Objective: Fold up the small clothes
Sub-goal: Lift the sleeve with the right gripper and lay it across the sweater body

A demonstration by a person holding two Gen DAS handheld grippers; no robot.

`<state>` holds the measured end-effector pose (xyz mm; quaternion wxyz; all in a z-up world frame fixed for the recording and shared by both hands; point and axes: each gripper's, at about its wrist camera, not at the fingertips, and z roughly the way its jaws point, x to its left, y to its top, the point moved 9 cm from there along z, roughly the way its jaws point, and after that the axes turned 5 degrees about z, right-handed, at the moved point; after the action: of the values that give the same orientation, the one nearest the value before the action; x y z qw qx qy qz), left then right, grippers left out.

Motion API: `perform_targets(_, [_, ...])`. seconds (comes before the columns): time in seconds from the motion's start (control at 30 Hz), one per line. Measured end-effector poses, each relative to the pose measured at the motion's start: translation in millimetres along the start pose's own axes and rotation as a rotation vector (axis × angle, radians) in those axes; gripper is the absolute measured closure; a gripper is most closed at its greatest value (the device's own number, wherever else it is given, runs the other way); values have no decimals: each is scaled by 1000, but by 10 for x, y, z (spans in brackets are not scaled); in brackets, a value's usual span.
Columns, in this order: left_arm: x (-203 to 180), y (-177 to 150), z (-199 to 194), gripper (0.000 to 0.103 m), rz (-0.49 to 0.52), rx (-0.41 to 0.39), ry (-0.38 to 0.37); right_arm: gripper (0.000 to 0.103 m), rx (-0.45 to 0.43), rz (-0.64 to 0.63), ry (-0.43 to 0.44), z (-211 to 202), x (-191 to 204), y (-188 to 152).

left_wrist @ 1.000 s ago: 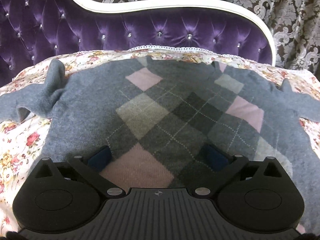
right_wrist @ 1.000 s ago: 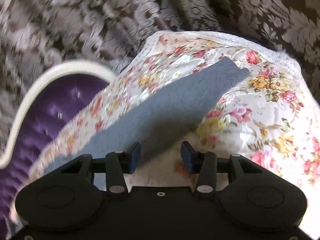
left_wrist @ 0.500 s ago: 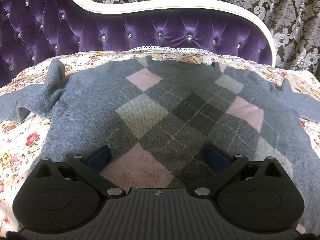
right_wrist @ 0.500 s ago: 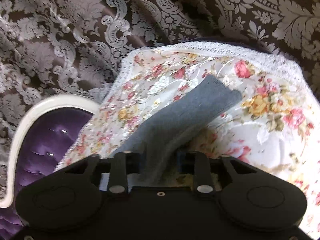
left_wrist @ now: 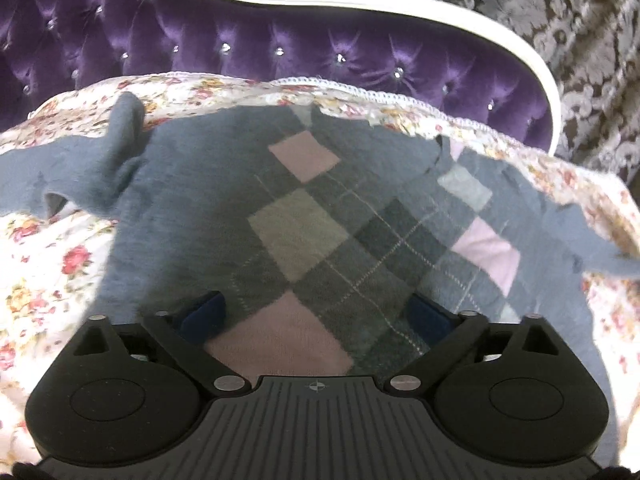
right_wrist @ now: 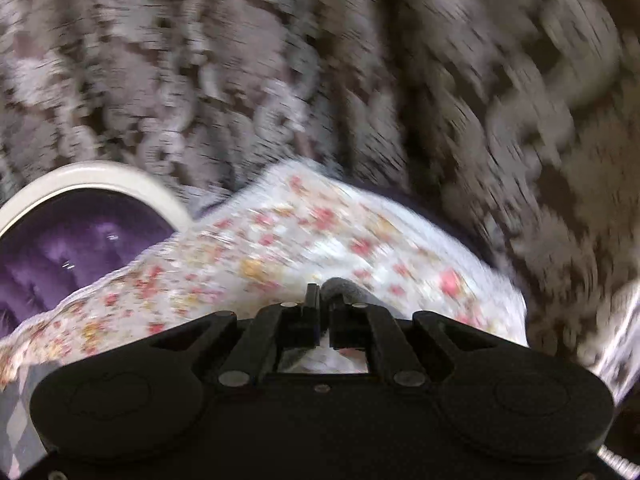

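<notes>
The grey argyle sweater [left_wrist: 312, 216] is being shown spread flat, front up, on the floral bedspread [left_wrist: 48, 264], with its long axis running from 6 o'clock at the hem to 12 o'clock at the collar in the left wrist view. The left gripper [left_wrist: 316, 312] is being held over the hem end with its jaws wide apart, and nothing is being gripped between them; the knit is lying just beyond the blue pads [left_wrist: 208, 308].

In the right wrist view the right gripper [right_wrist: 325, 304] is being seen with its jaws brought together on a roll of grey knit, which is probably the right sleeve [right_wrist: 340, 285], though the picture is being smeared by motion. The same sleeve is being seen stretched out toward 3 o'clock in the left view.

The right gripper is therefore judged to be the one nearer to the coming fold: the sleeve is to be carried from 3 o'clock toward the centre of the body. The left sleeve [left_wrist: 100, 172] is lying bunched at 10 o'clock and is being left untouched.

Open room is being limited at 12 o'clock by the purple headboard [left_wrist: 280, 40], close behind the collar, and at 3 o'clock by the edge of the bedspread, just beyond the sleeve.
</notes>
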<state>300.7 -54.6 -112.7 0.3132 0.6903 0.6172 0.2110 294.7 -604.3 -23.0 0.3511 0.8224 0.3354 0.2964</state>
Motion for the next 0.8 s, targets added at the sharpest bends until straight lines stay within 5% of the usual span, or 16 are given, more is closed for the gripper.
perform_targets(0.2, [369,3,-265,8,-50,-13,-13,93,-69,-230,119,-365,1216,167])
perform_targets(0.37, [729,-91,-353,8,-100,6,5,93,-70,-400,317,-676,2576,-177])
perform_targets(0.63, [1213,-297,-512,8,-151,22,55,93,46,-667,590,-978,4427,-1718])
perform_targets(0.8, [1399,-433,-576,8,-154,35,78,93,109,-882,646,-1055,5010,-2866])
